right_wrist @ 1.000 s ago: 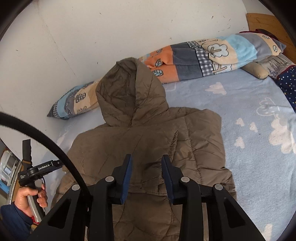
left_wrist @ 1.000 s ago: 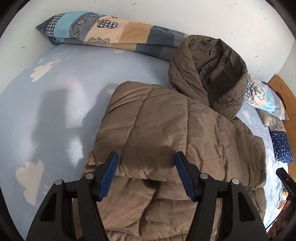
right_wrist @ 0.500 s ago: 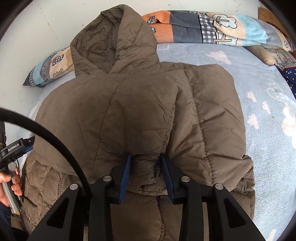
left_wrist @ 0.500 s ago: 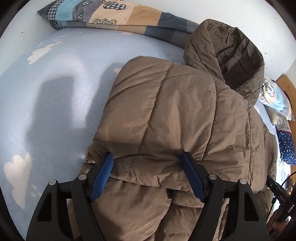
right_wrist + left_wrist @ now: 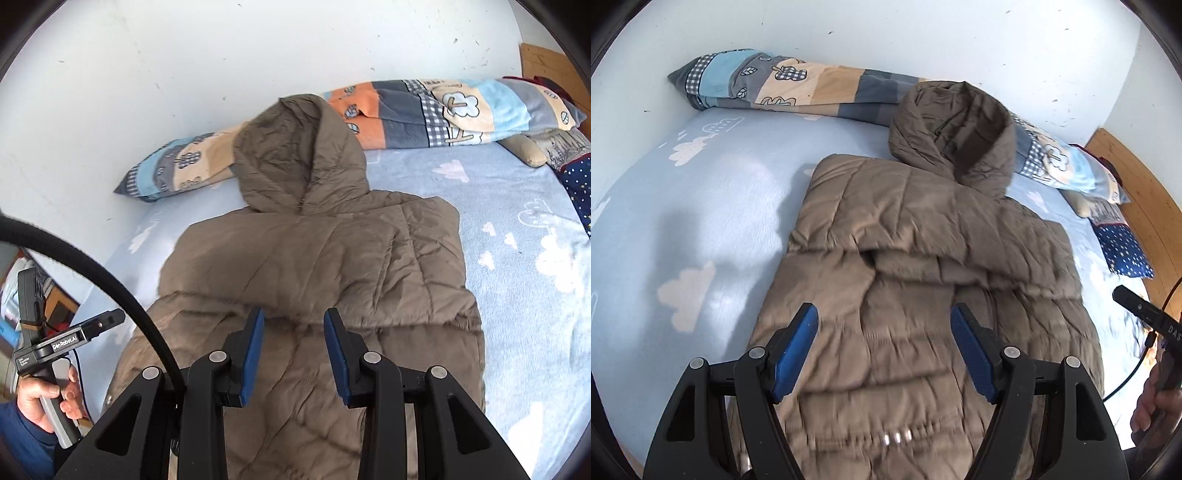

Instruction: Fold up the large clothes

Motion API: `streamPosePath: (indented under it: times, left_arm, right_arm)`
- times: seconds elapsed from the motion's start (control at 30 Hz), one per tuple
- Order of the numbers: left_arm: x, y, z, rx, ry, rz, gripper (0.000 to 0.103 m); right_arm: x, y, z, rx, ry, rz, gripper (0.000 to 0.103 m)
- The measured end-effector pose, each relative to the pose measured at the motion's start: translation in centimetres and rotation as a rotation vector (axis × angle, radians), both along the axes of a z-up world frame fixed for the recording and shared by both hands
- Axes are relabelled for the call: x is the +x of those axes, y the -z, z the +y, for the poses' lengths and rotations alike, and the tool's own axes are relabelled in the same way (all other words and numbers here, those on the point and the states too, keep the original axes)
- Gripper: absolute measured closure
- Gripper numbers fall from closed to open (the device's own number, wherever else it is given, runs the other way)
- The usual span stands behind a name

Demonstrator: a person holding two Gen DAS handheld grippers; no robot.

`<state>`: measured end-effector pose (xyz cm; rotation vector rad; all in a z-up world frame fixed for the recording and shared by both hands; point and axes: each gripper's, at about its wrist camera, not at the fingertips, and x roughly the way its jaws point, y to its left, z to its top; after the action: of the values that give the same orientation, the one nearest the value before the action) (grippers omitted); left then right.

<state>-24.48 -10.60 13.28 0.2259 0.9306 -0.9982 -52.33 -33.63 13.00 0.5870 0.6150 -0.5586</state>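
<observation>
two grippers hovered over one brown quilted hooded puffer jacket (image 5: pixel 923 258), and neither held anything. my left gripper (image 5: pixel 882 350), black with blue pads, had its jaws spread wide above the lower part of the jacket, with nothing between the fingers. my right gripper (image 5: pixel 293 350) was parted more narrowly, its jaws apart and free of the fabric, poised just above the folded edge that ran across the jacket's middle.

the jacket (image 5: pixel 314 277) lay flat on the pale blue bed sheet with white cloud prints (image 5: pixel 683 221), its hood (image 5: pixel 295 155) pointing toward the white wall (image 5: pixel 147 74) and resting against the rolled patchwork quilt in blue, grey, orange and cream (image 5: pixel 443 107) that ran along the wall. the upper portion had been folded in, leaving a thick ridge across the body; below it the quilted panels ran down toward the cameras, and a row of small silver snaps (image 5: pixel 895 439) showed near the hem in the left wrist view, blurred.

at the far end of the bed sat a navy pillow with white dots (image 5: pixel 1123 251) beside a wooden headboard (image 5: pixel 1137 184). in the right wrist view i saw the person's left hand (image 5: pixel 48 398) gripping the handle of the other device off the bed's edge, and a black cable (image 5: pixel 110 288) arced across the frame.
</observation>
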Motion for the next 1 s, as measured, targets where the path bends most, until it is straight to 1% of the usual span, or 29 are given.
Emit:
streamPosePath:
  times: [0.07,0.13,0.23,0.37,0.4,0.5,0.6,0.67,0.77,0.83,0.9,0.97,1.0]
  left_arm:
    - [-1.8,0.0,2.0,-0.014,0.017,-0.003,0.03]
    - [-3.7,0.7,3.6,-0.008,0.03,-0.017,0.03]
    - [-6.0,2.2,4.9,0.013,0.039,-0.023,0.03]
    - [-6.8,4.2,5.3,0.037,0.036,0.039,0.03]
    - [-7.0,4.7,5.2,0.047,0.035,0.034,0.03]
    - [-7.4,5.7,4.6,0.09,0.038,-0.019,0.03]
    - [-7.1,6.5,4.2,0.102,0.037,0.011,0.03]
    - [-7.1,7.1,3.9,0.122,0.05,0.024,0.03]
    - [-7.3,7.9,3.5,0.163,0.069,0.005,0.029]
    - [-7.5,8.3,3.3,0.182,0.083,-0.008,0.028]
    - [-7.6,8.5,3.3,0.193,0.096,-0.023,0.028]
    - [-7.6,8.3,3.4,0.184,0.095,-0.026,0.028]
    - [-7.5,8.1,3.5,0.173,0.092,-0.024,0.028]
  right_arm:
    - [-1.3,-0.7,2.1,-0.007,-0.014,-0.023,0.065]
    - [-2.6,-1.3,4.3,-0.017,-0.027,-0.038,0.065]
    - [-5.0,-1.0,6.8,-0.015,-0.025,-0.044,0.065]
    - [-7.6,0.7,8.8,0.039,-0.004,-0.011,0.065]
    - [-8.1,1.3,8.9,0.053,0.001,0.006,0.065]
    - [-9.3,3.2,8.6,0.084,0.018,0.049,0.065]
    - [-10.0,5.1,7.9,0.121,0.046,0.097,0.065]
    - [-10.3,6.3,7.1,0.17,0.061,0.102,0.064]
    - [-9.8,7.9,6.2,0.228,0.078,0.125,0.06]
    - [-9.3,9.1,5.5,0.293,0.081,0.124,0.057]
    - [-8.9,9.7,5.3,0.317,0.089,0.135,0.056]
    - [-8.5,9.8,5.1,0.314,0.09,0.151,0.056]
    - [-8.5,9.5,5.2,0.304,0.094,0.143,0.055]
